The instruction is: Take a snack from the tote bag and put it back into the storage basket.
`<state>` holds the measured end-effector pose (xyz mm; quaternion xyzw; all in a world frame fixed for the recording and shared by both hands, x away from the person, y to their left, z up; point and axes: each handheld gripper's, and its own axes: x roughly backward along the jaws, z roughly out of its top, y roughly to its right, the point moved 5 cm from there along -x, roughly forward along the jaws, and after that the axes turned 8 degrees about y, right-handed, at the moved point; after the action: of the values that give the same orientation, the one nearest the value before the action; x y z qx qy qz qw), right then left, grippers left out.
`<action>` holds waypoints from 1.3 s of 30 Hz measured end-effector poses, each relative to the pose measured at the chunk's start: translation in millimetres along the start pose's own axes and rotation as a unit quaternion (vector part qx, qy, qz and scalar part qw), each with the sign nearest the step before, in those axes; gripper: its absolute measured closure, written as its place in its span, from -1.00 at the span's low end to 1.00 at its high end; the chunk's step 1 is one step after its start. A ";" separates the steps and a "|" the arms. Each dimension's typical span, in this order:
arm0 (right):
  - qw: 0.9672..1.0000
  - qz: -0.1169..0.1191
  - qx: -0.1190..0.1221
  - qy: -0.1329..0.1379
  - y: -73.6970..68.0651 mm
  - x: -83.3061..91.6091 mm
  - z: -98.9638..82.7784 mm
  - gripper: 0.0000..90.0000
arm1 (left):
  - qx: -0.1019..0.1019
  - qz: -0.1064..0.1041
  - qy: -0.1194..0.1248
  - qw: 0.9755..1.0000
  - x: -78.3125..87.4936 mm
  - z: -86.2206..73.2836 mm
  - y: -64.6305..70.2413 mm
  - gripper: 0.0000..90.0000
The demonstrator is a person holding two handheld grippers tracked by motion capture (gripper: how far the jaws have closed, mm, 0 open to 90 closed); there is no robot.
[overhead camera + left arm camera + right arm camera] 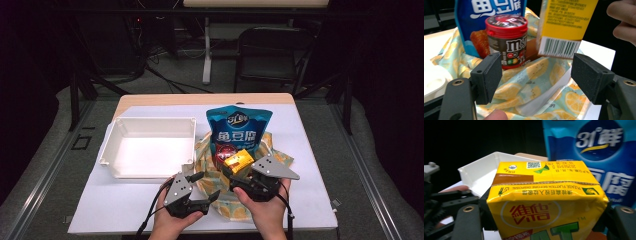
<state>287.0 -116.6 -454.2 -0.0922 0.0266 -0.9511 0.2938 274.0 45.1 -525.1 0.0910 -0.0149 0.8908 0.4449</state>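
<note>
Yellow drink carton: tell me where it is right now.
The yellow drink carton is clamped in the right claw, lifted over the lemon-print cloth, just in front of the blue snack bag.

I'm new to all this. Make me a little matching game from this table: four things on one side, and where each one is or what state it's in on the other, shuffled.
Things:
1. yellow drink carton
2. white tray
3. blue snack bag
4. left gripper

Places or states:
A. stands upright on the lemon-print cloth
B. jaws apart, nothing between them
C. clamped in the right gripper
D. lies empty at the table's left

Pairs: 1-C, 2-D, 3-A, 4-B
</note>
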 end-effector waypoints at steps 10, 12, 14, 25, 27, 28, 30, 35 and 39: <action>1.000 0.011 -0.005 -0.002 -26.8 -5.7 -3.1 -0.35 | -0.008 -0.012 0.006 1.000 -3.4 0.7 11.6 -0.42; 1.000 0.012 -0.003 -0.005 -31.9 -7.6 -5.0 -0.35 | -0.009 -0.009 0.008 1.000 -3.7 0.9 13.0 -0.41; 1.000 0.012 -0.004 -0.005 -35.8 -8.8 -6.5 -0.35 | -0.009 -0.012 0.010 1.000 -3.7 1.1 13.1 -0.37; 1.000 0.016 -0.005 -0.012 -53.5 -13.6 -13.1 -0.35 | 0.000 0.012 0.020 1.000 -1.7 1.9 11.4 -0.10; 1.000 0.018 -0.008 -0.011 -54.0 -13.8 -13.8 -0.35 | 0.003 0.015 0.017 1.000 -1.1 1.9 11.0 -0.08; 1.000 0.018 -0.008 -0.011 -54.4 -13.8 -14.1 -0.35 | 0.004 0.012 0.014 1.000 -0.7 2.0 11.4 -0.08; 1.000 0.022 -0.010 -0.013 -55.4 -14.1 -14.5 -0.35 | 0.004 0.026 0.015 1.000 -1.2 2.2 11.6 -0.13; 1.000 0.024 -0.006 -0.012 -58.2 -14.2 -15.1 -0.35 | 0.000 0.016 0.013 1.000 -0.5 1.8 12.1 -0.05; 0.999 0.027 -0.013 -0.015 -57.2 -14.4 -16.0 -0.36 | 0.000 -0.001 0.011 1.000 0.5 1.1 11.1 0.06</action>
<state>263.9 -61.3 -466.2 -0.1091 0.0369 -0.9409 0.3184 265.0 38.7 -523.3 0.0811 -0.0097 0.8912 0.4463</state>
